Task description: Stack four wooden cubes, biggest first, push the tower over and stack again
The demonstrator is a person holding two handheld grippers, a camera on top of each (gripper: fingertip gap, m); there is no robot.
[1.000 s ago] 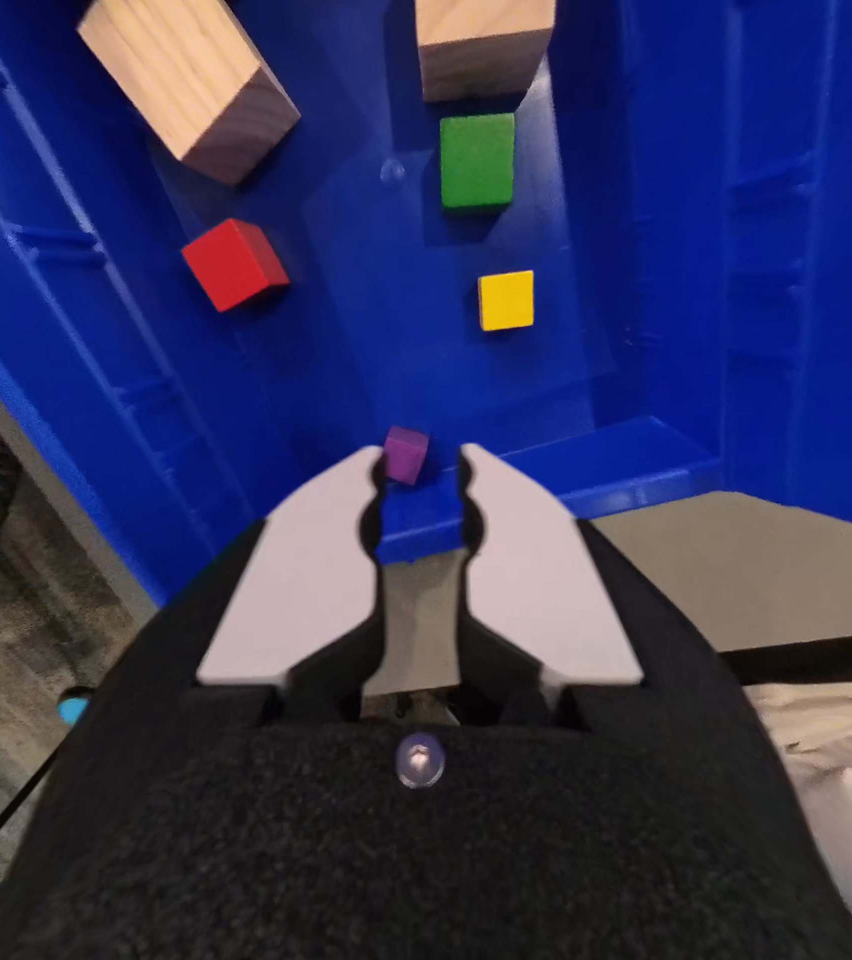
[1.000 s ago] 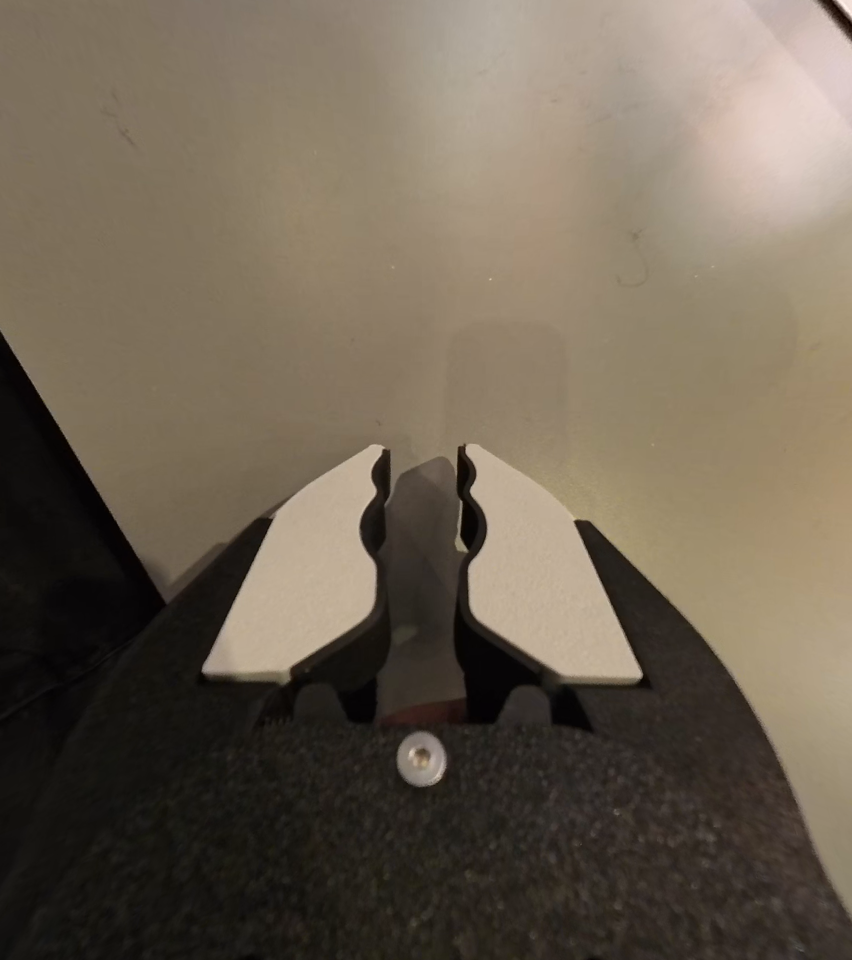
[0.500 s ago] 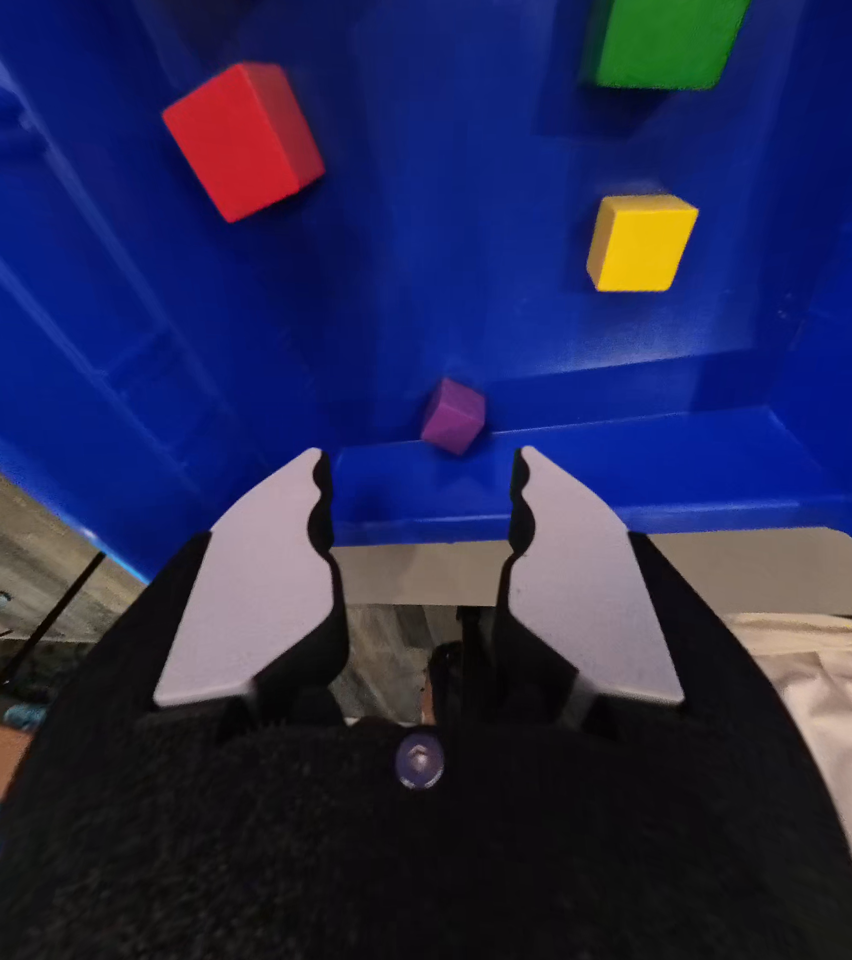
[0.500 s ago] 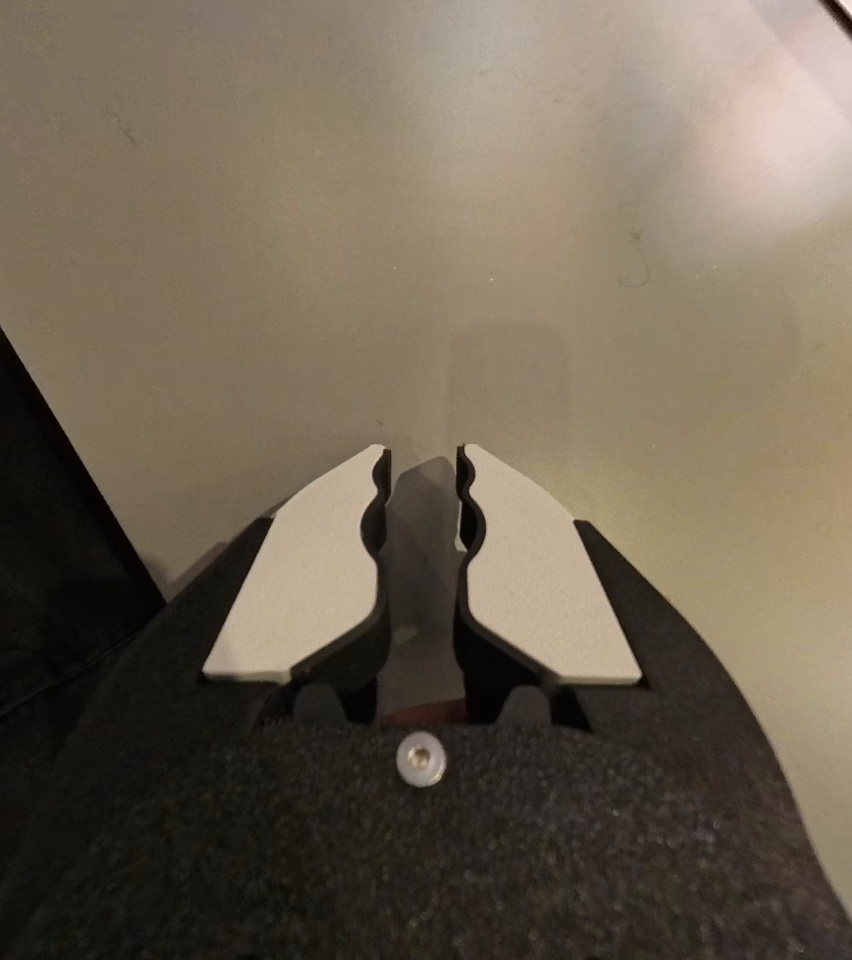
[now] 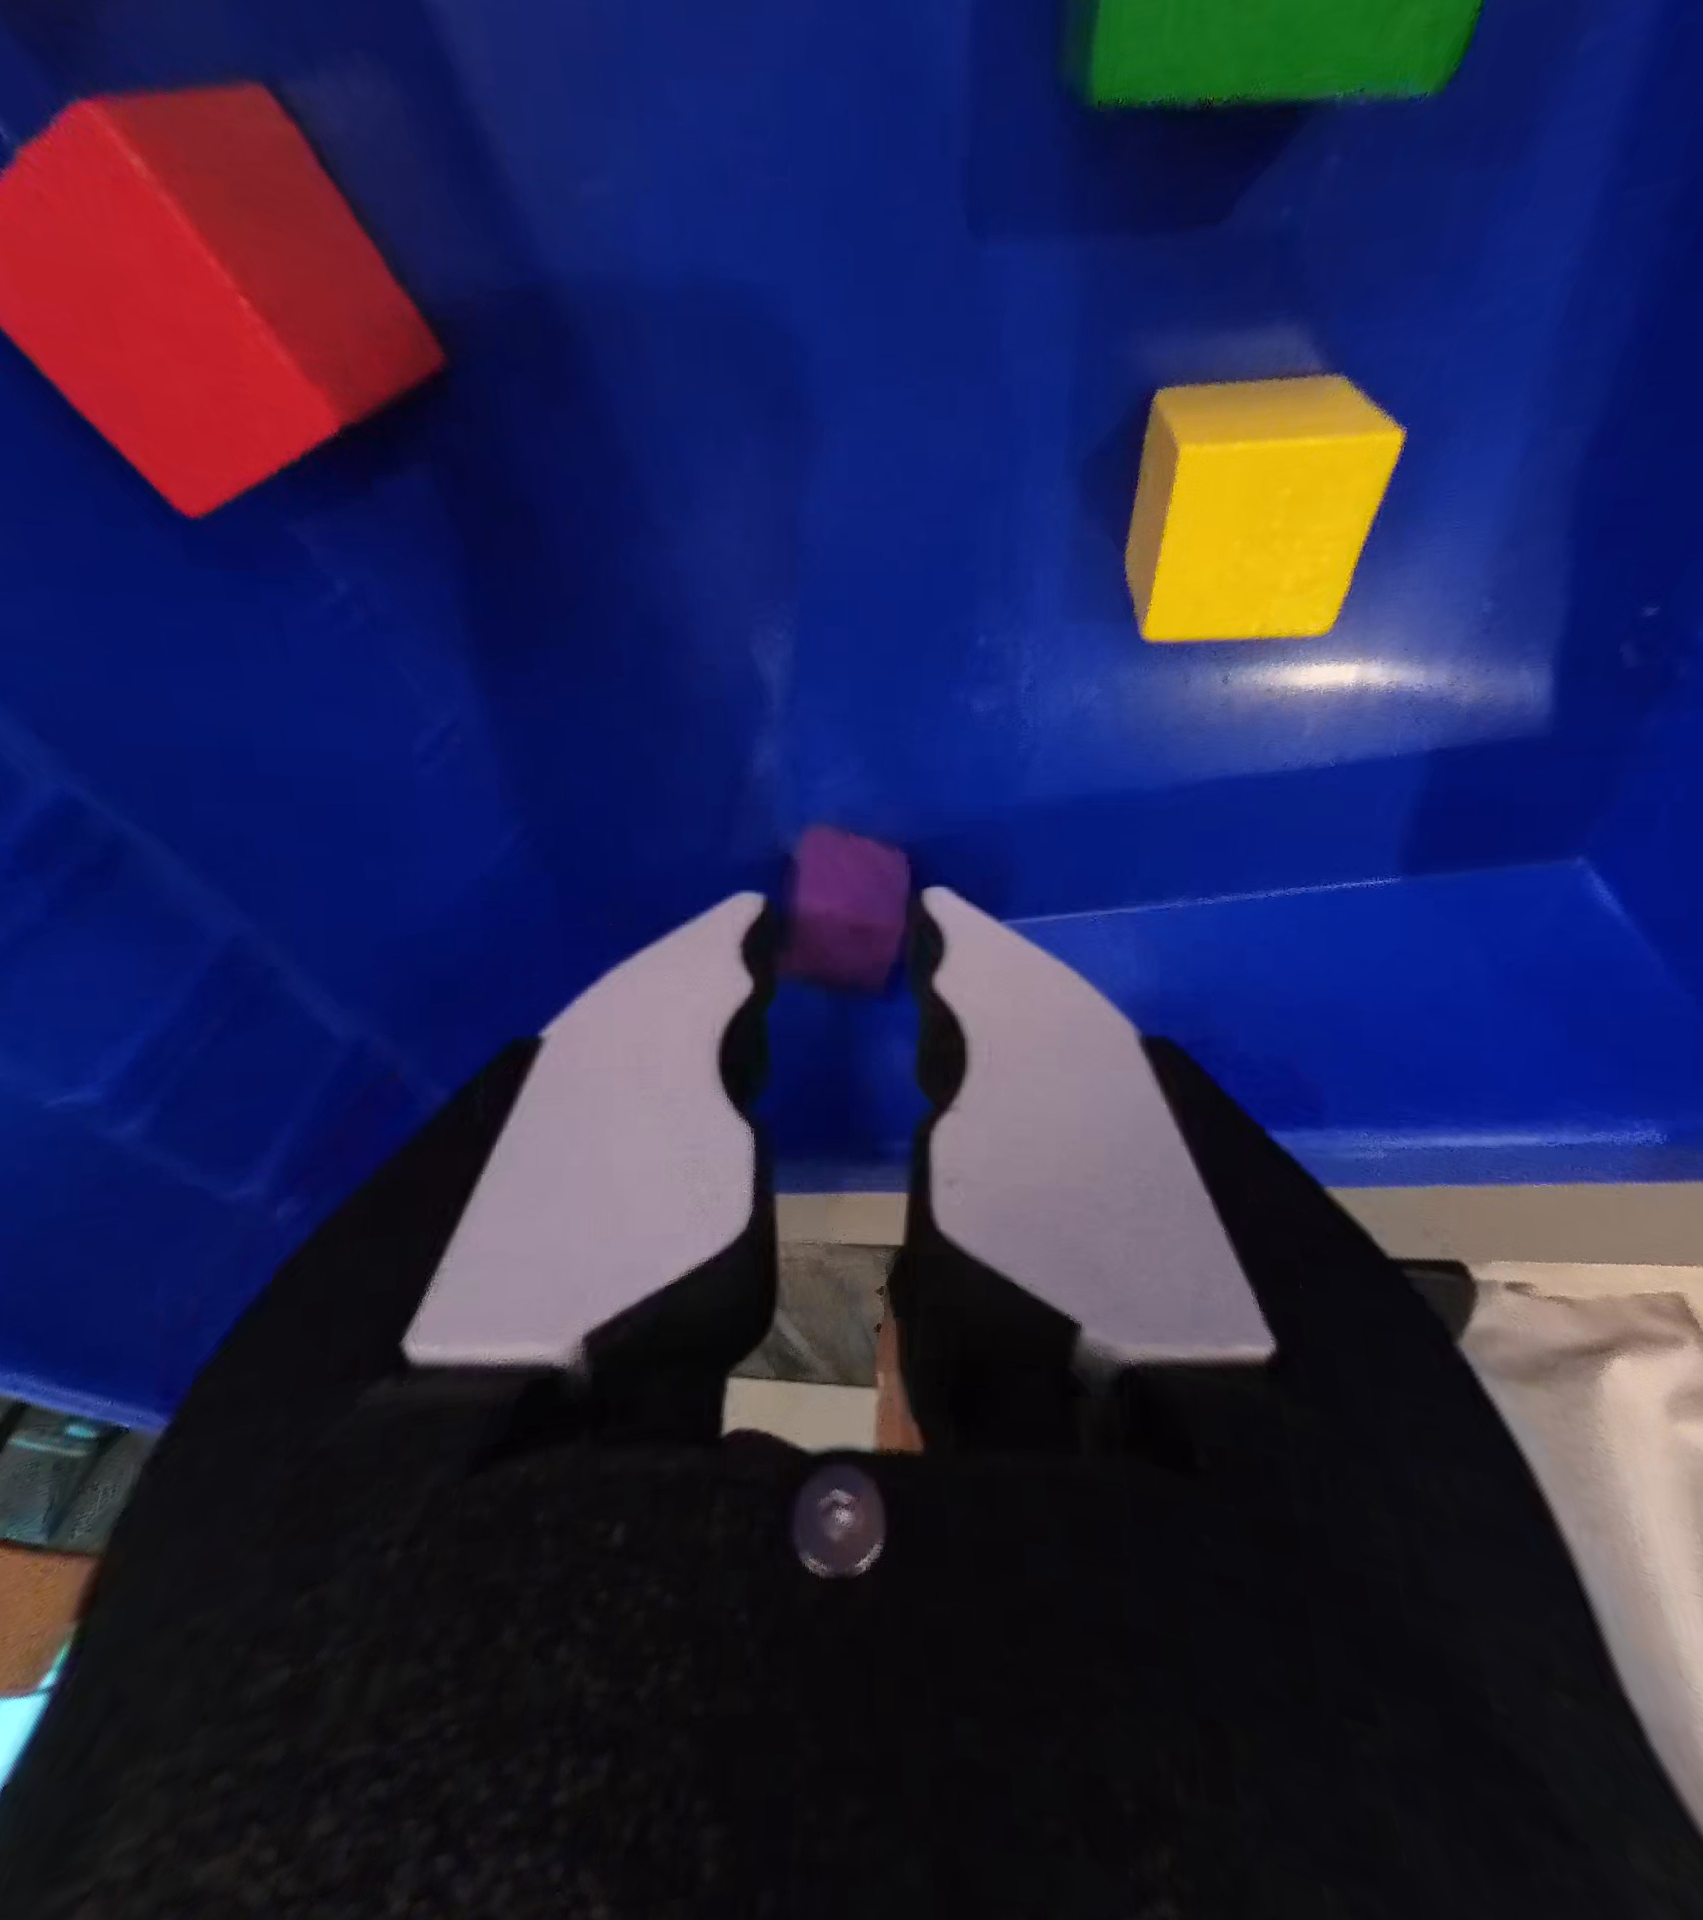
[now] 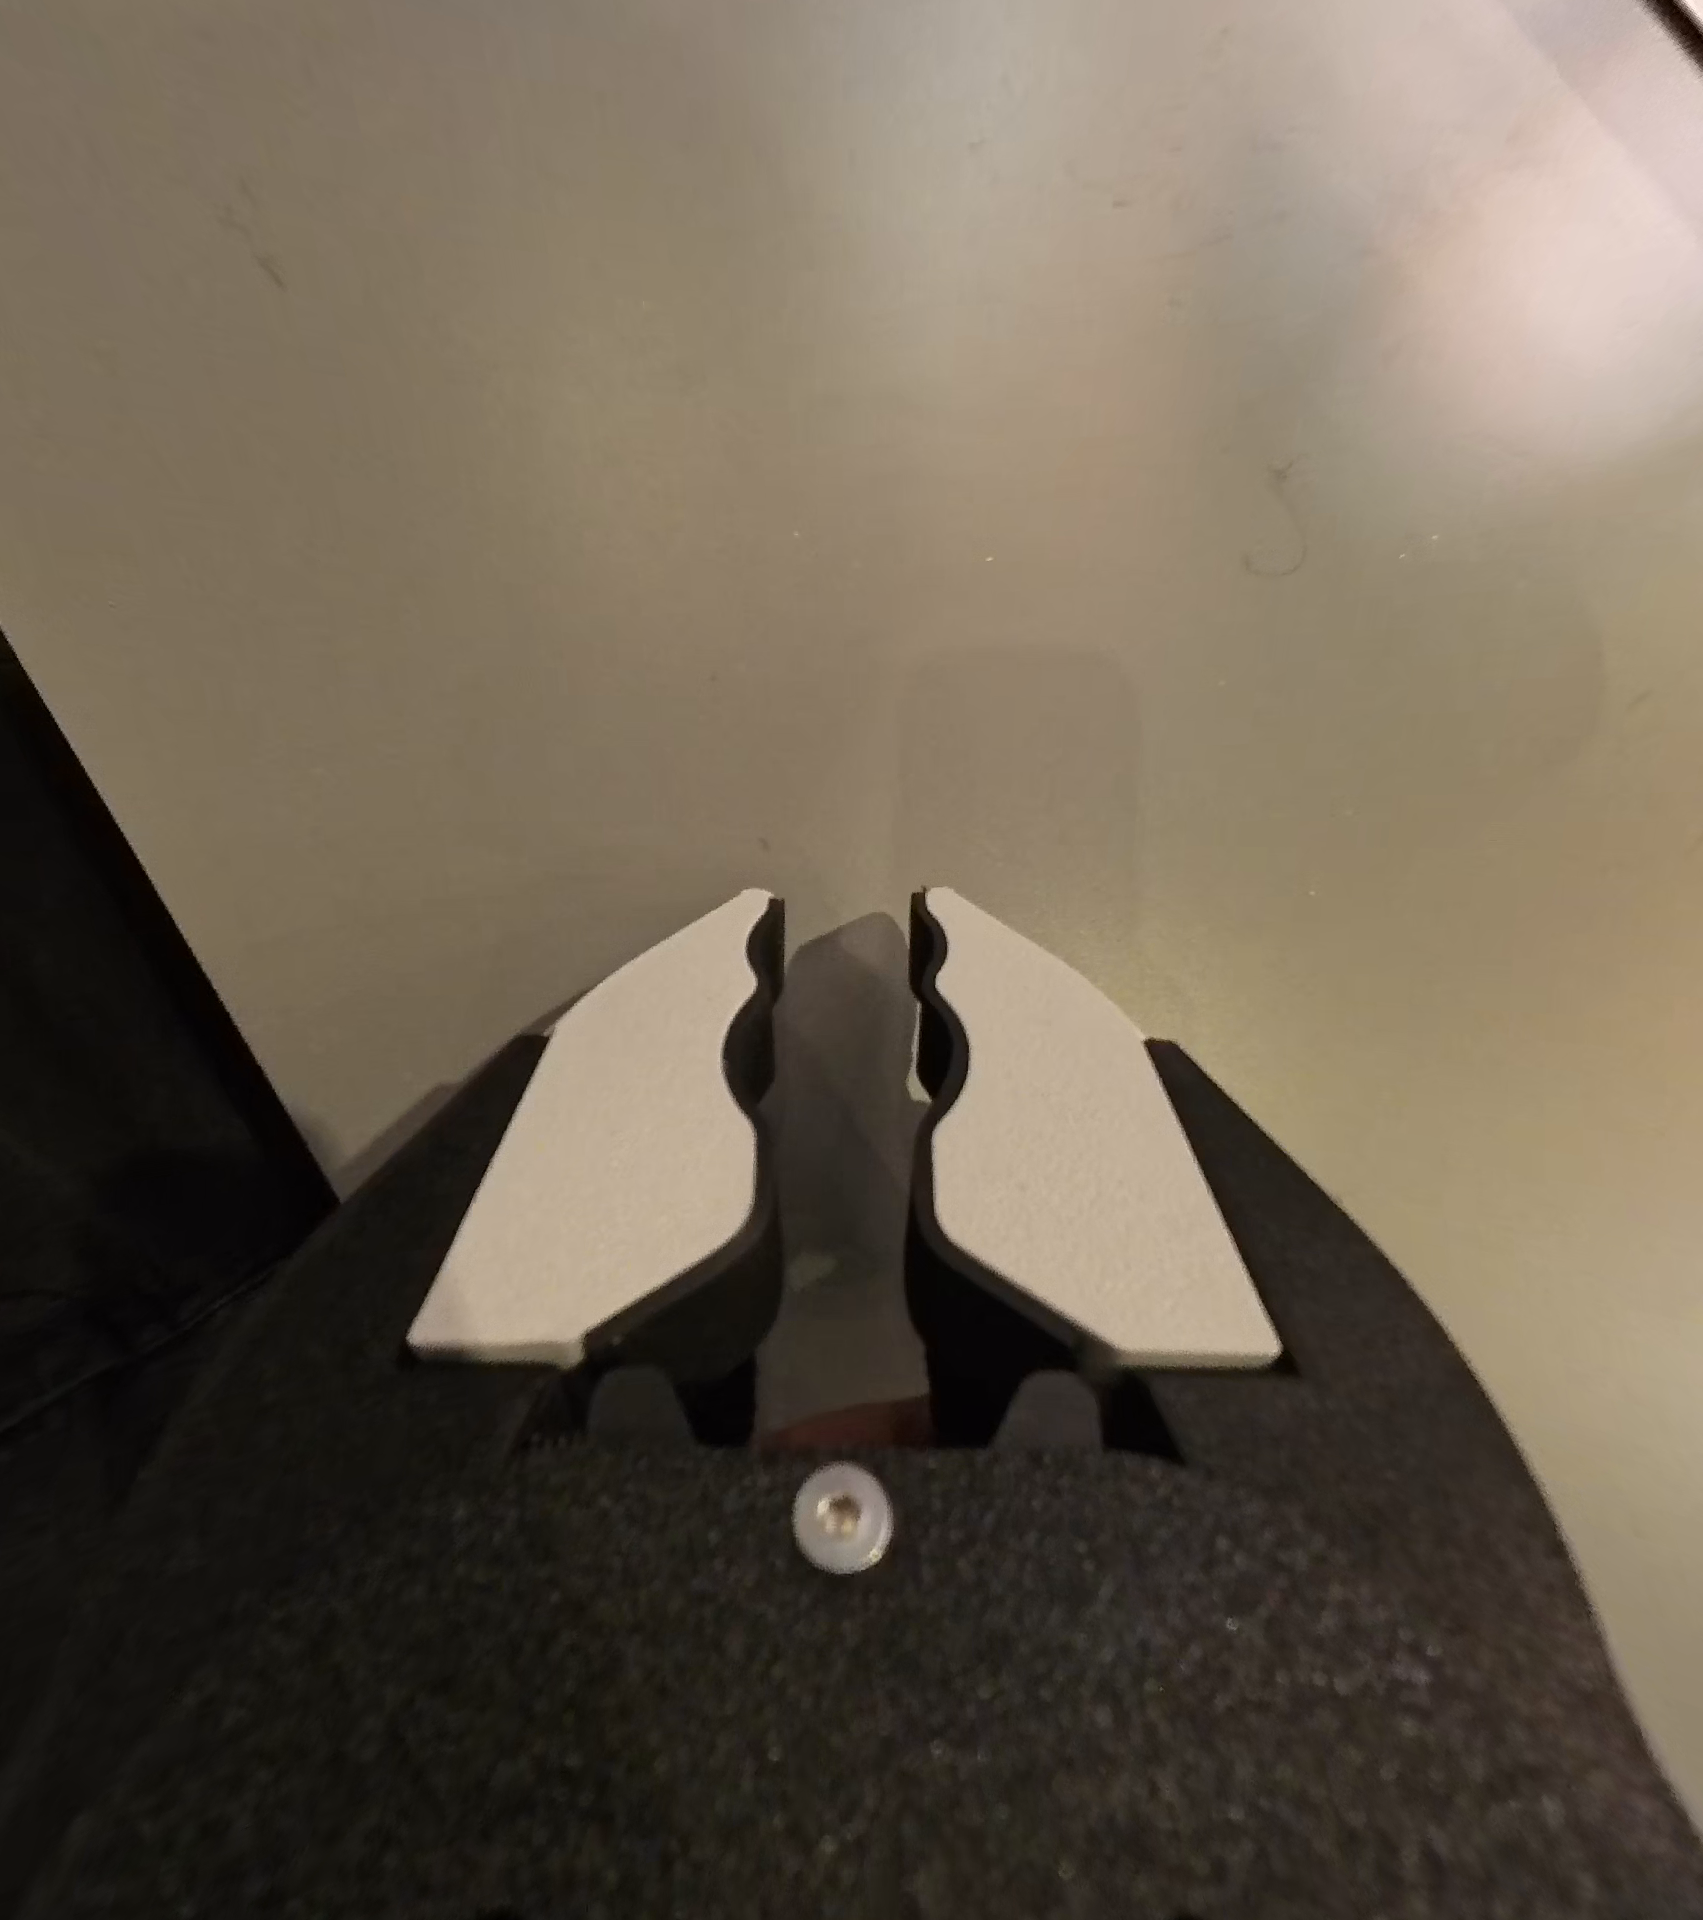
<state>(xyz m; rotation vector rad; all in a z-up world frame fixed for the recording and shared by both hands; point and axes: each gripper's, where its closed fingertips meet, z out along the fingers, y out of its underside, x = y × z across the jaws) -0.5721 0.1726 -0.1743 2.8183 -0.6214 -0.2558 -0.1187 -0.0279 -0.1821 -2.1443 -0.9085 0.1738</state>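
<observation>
In the left wrist view, my left gripper (image 5: 842,916) reaches into a blue bin (image 5: 618,623). Its fingertips are closed on a small purple cube (image 5: 842,935) near the bin's front wall. A red cube (image 5: 172,291) lies on the bin floor at far left, a yellow cube (image 5: 1252,509) at right, and a green cube (image 5: 1273,47) at the top edge. In the right wrist view, my right gripper (image 6: 847,909) is shut and empty, low over a bare beige table (image 6: 826,416).
The bin's front ledge (image 5: 1346,1039) and ribbed left wall (image 5: 99,987) stand close around the left gripper. A cream cloth (image 5: 1657,1507) lies outside the bin at lower right. The table edge and a dark drop (image 6: 16,935) are left of the right gripper.
My left gripper opened wide, moved forward into the bin and closed on the purple cube. The natural wooden blocks have left the view. The right gripper has not moved.
</observation>
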